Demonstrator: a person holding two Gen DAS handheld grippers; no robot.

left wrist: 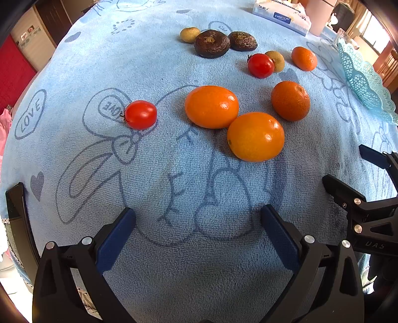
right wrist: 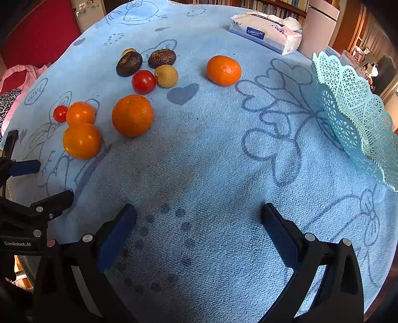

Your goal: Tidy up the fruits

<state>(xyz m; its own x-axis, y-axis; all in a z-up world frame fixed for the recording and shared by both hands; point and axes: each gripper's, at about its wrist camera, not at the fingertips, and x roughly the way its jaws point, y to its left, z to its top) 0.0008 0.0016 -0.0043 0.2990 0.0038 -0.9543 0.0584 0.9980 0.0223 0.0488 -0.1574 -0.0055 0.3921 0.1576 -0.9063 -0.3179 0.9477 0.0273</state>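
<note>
oranges point(left wrist: 233, 121) ahead of left gripper point(left wrist: 197, 218) | jaws apart

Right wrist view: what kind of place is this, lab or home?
Most likely a home living or dining room. A table under a printed blue towel, a tissue pack and bookshelves behind it point to a household, not a lab.

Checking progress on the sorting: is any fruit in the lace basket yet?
No, the basket shows no fruit in its visible part, and the oranges and tomatoes lie on the towel.
</note>
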